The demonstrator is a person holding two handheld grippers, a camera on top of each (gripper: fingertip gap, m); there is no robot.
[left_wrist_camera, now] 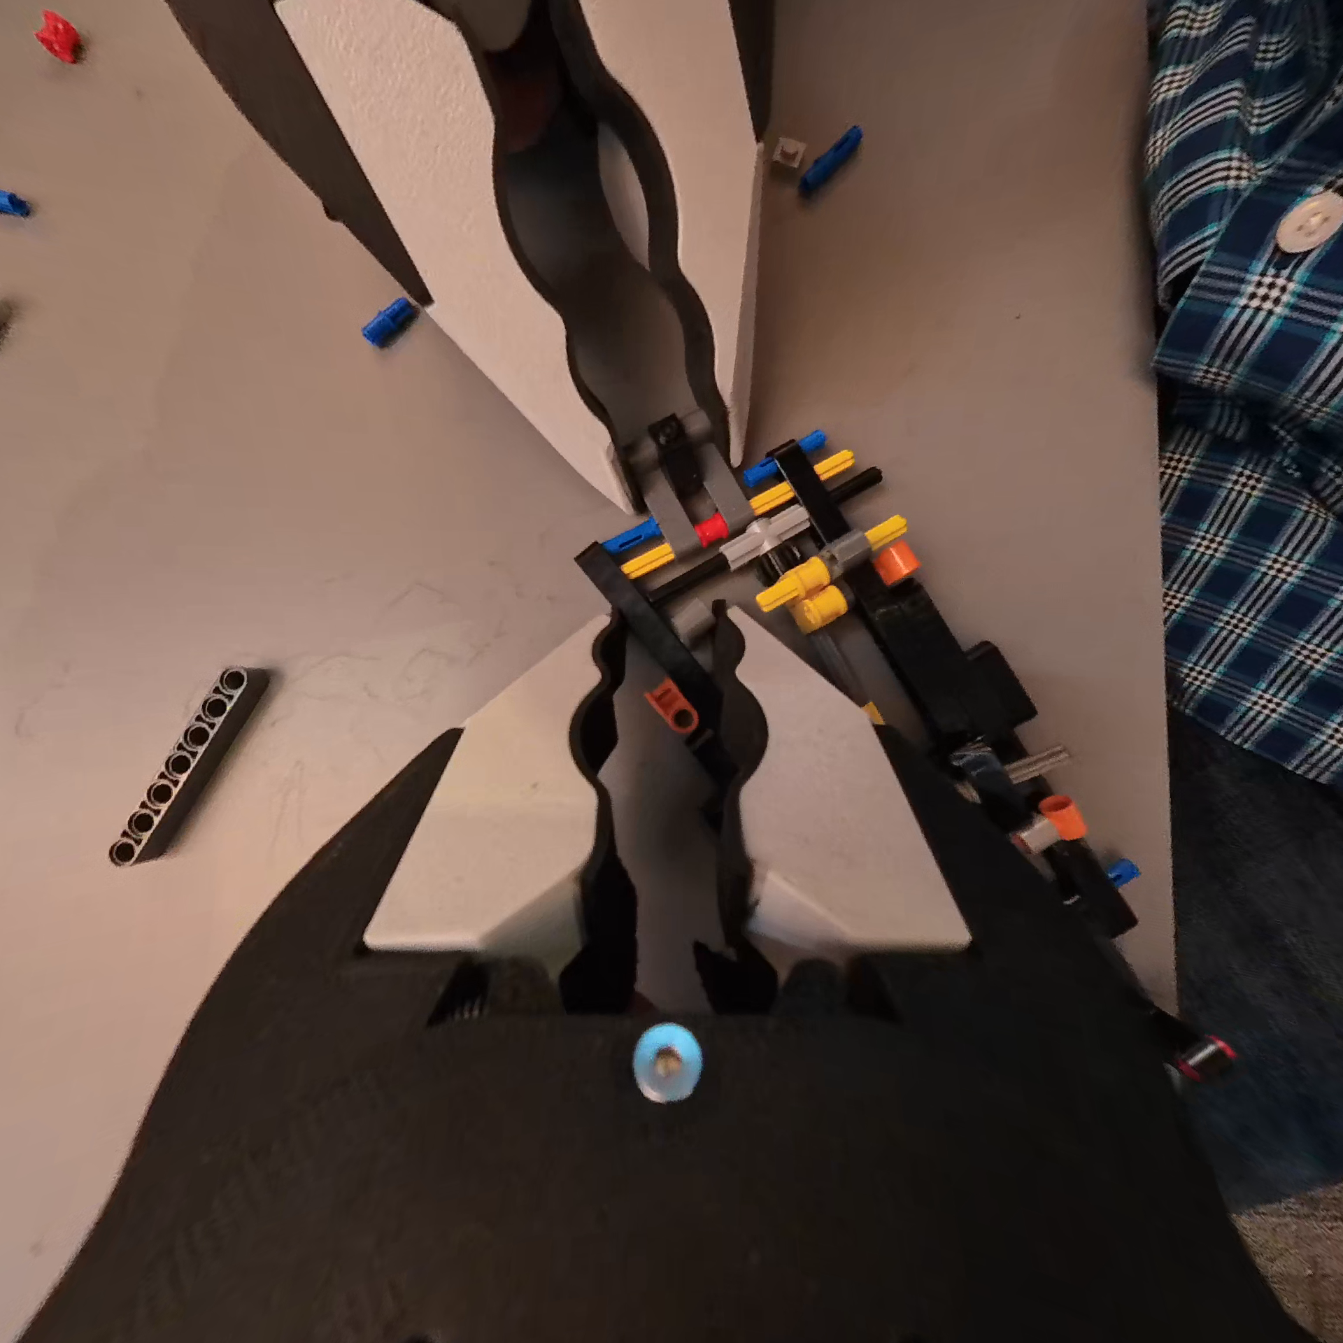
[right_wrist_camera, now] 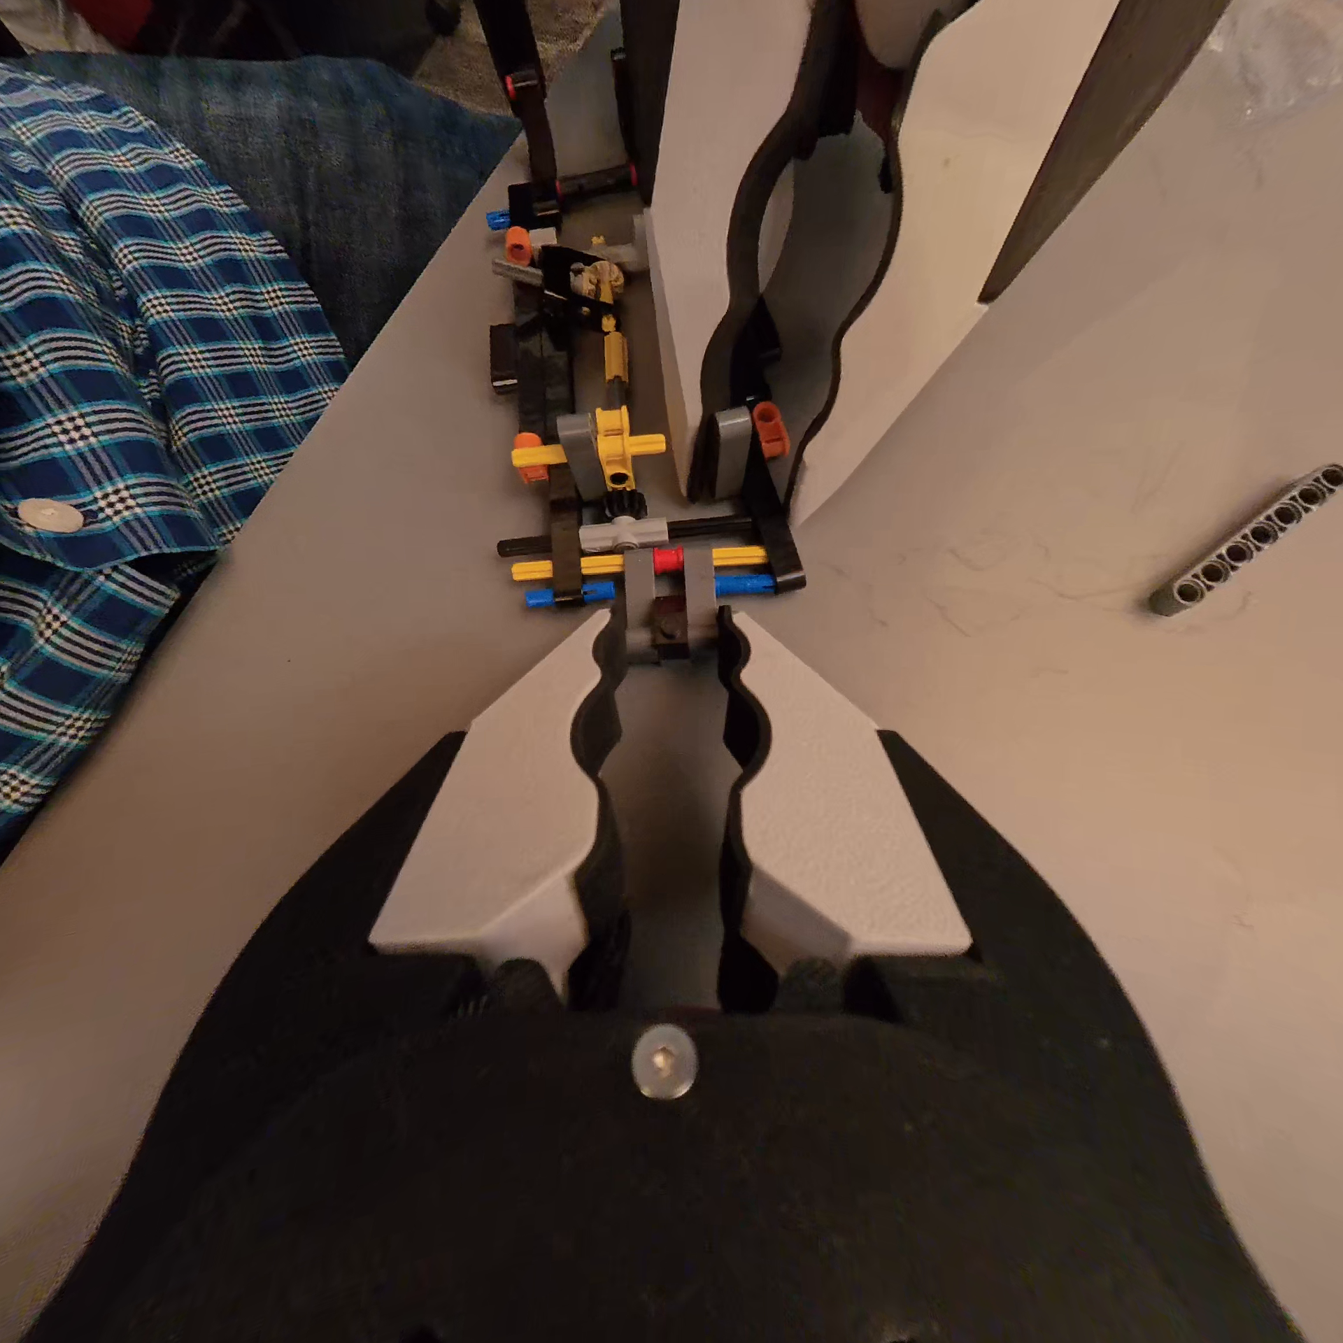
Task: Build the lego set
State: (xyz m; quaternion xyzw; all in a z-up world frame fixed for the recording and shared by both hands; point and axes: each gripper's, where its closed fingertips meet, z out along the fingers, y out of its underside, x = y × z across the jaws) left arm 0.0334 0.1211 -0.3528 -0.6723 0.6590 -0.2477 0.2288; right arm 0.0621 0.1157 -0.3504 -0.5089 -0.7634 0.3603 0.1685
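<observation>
A: Item, lego assembly (left_wrist_camera: 799, 574)?
B: On the table (left_wrist_camera: 291, 509), near its edge by a plaid shirt (left_wrist_camera: 1250, 436).
A: Grippers?
B: Left gripper (left_wrist_camera: 665, 625) clamps its black side beam (left_wrist_camera: 654, 625); right gripper (right_wrist_camera: 670, 628) clamps the grey end piece (right_wrist_camera: 665, 618).
A: Loose stock?
B: Grey holed beam (left_wrist_camera: 189, 767).

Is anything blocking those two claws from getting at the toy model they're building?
Nothing visible does. The left gripper already clamps a black side beam of the lego model, and the right gripper clamps the small grey frame at its end.
</observation>
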